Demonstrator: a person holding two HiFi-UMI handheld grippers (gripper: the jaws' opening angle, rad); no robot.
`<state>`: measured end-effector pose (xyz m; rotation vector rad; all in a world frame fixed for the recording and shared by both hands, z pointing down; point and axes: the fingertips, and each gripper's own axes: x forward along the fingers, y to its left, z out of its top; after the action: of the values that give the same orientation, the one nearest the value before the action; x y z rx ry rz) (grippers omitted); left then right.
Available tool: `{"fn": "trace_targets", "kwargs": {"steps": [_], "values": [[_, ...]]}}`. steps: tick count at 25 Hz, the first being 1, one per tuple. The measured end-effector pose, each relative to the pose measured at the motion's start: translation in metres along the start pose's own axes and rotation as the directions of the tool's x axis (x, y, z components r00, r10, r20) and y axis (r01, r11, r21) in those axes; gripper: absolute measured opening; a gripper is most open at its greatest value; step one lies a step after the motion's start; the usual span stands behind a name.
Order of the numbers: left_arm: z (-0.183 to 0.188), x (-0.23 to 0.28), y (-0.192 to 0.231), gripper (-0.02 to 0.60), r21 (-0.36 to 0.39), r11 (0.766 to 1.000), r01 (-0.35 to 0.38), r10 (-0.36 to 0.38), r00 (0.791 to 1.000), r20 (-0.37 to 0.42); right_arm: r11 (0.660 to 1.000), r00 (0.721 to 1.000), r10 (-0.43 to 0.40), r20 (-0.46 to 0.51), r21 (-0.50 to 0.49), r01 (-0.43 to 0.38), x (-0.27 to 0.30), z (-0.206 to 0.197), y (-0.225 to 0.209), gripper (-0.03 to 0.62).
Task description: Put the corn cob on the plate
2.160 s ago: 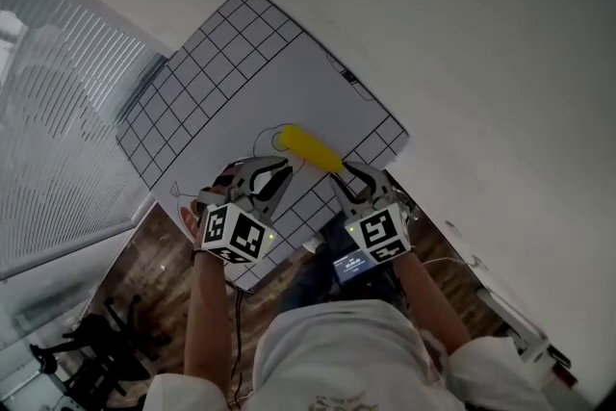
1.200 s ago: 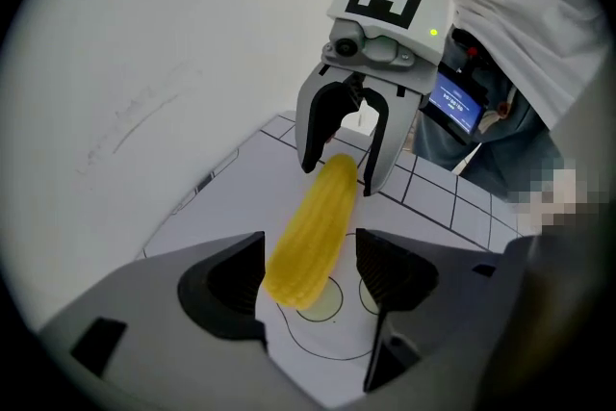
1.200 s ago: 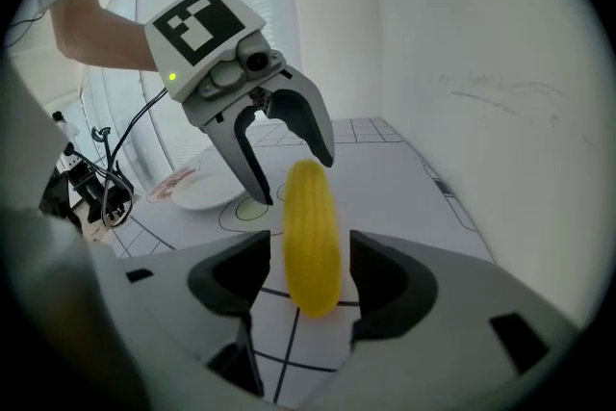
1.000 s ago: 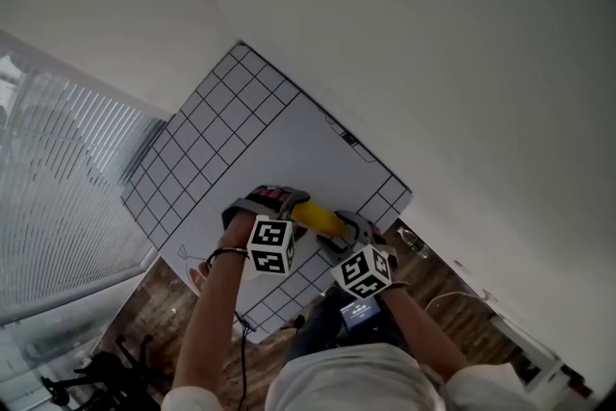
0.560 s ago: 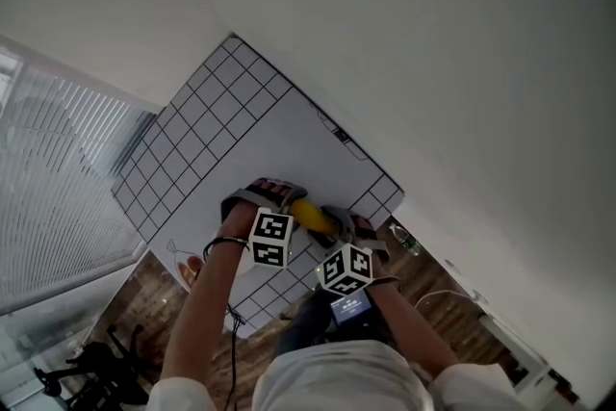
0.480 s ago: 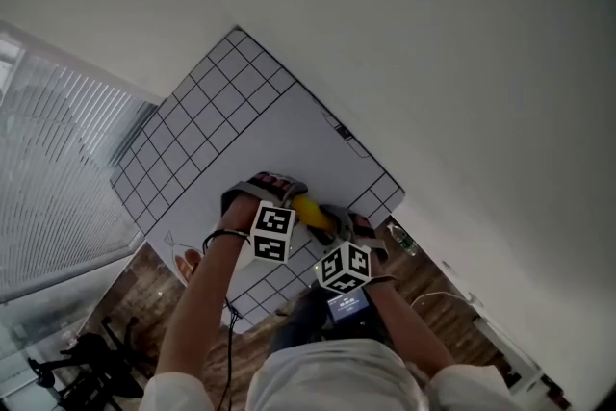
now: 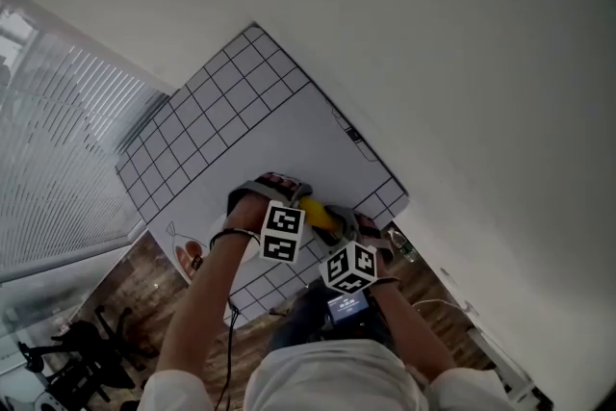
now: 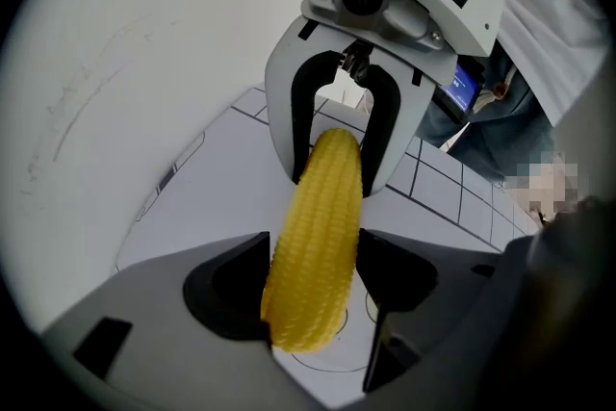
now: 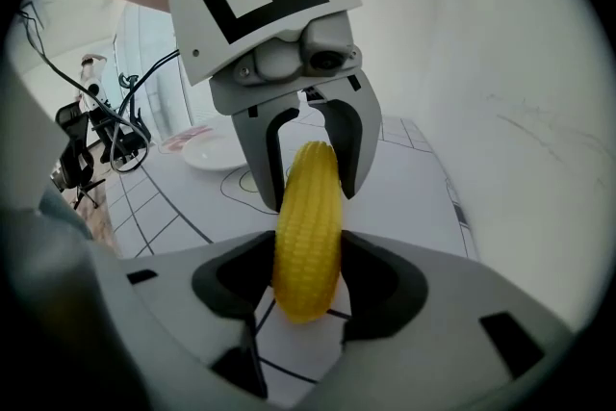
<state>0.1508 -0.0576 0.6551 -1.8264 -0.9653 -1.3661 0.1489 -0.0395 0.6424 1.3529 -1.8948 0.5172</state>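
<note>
Corn cob (image 7: 315, 213) is caught end to end between your two claws, out over the near part of the mat.

Widest of all is the white mat (image 7: 241, 115), with a black grid round its border and a plain middle. It lies skewed in the head view, one corner pointing away from you. Wooden floor (image 7: 144, 289) shows past its near edge.

Your forearms come in from below, and your two hands sit close together. Your left gripper (image 8: 313, 295) points steeply down and your right gripper (image 9: 306, 276) less steeply. They face each other along the cob. Each carries its marker cube, the left cube (image 7: 282, 233) just beside the right cube (image 7: 348, 267).

Each claw has just been closing. In its own view, each claw's two pads sit against the sides of one end of the cob, so you have it clamped at both ends.

The white plate (image 9: 217, 152) sits on the gridded border at the mat's near-left edge, beyond your left gripper and clear of the cob.

The cob itself is yellow, rows of kernels running lengthwise. Below its left end a thin circle is drawn on the mat (image 8: 327, 363). Whether the cob touches the mat or hangs just above it, I cannot tell.
</note>
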Motion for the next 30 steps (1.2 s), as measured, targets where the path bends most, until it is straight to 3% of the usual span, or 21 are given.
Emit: {"fn": "trace_targets", "kwargs": {"steps": [7, 13, 21, 24, 30], "values": [[-0.007, -0.020, -0.002, 0.287, -0.036, 0.999, -0.029, 0.028, 0.999, -0.031, 0.999, 1.000, 0.008, 0.027, -0.048, -0.007, -0.007, 0.019, 0.003, 0.218], [-0.024, -0.054, -0.012, 0.287, -0.120, 0.990, -0.071, 0.064, 0.996, -0.061, 0.990, 0.997, 0.052, 0.056, -0.136, -0.044, -0.017, 0.056, 0.015, 0.218], [-0.049, -0.100, -0.052, 0.287, -0.253, 0.957, -0.138, 0.119, 0.989, -0.086, 0.954, 0.990, 0.124, 0.064, -0.283, -0.101, -0.031, 0.102, 0.057, 0.218], [-0.053, -0.118, -0.065, 0.287, -0.322, 0.930, -0.180, 0.154, 0.983, -0.104, 0.925, 0.984, 0.167, 0.067, -0.355, -0.133, -0.041, 0.117, 0.069, 0.218], [-0.097, -0.121, -0.105, 0.287, -0.489, 0.834, -0.255, 0.201, 0.966, -0.161, 0.829, 0.962, 0.271, 0.043, -0.518, -0.210, -0.012, 0.140, 0.111, 0.218]]}}
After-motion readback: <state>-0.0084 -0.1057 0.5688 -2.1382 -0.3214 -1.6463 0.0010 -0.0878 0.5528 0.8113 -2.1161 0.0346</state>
